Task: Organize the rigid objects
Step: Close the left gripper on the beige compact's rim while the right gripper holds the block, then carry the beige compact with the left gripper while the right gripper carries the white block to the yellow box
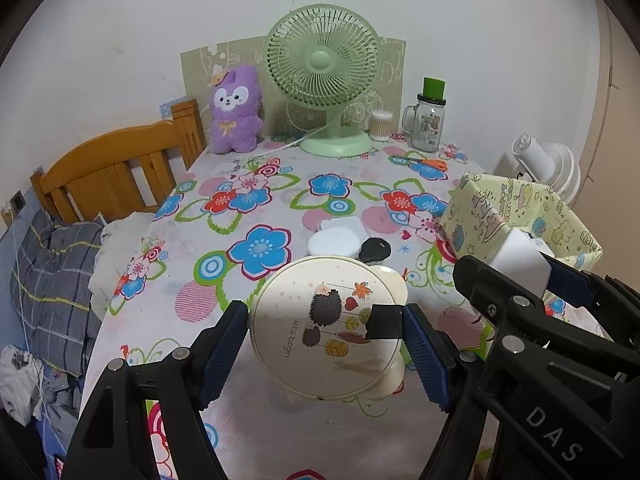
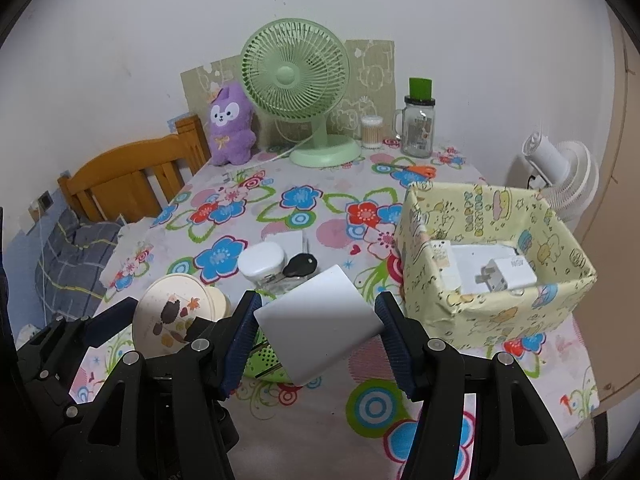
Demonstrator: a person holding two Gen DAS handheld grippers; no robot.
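Observation:
My left gripper (image 1: 326, 346) is shut on a round cream case (image 1: 324, 328) printed with hedgehogs and "lets begin", held tilted above the flowered tablecloth. A small black block (image 1: 386, 322) sits between the case and the right pad. My right gripper (image 2: 320, 338) is shut on a white rectangular block (image 2: 320, 320), just left of the yellow cartoon-print box (image 2: 496, 312). That box holds a white plug adapter (image 2: 506, 276) and other white items. Each gripper also shows in the other's view: the right one with its block (image 1: 520, 264), the left one with the case (image 2: 172, 316).
On the cloth lie a white oval case (image 2: 262, 260), a black car key (image 2: 300, 266), a white card (image 2: 290, 242) and a green perforated item (image 2: 264, 360). At the back stand a green fan (image 2: 296, 76), a purple plush toy (image 2: 230, 128), a jar (image 2: 418, 128) and orange scissors (image 2: 420, 170). A wooden headboard (image 1: 116, 172) is at the left.

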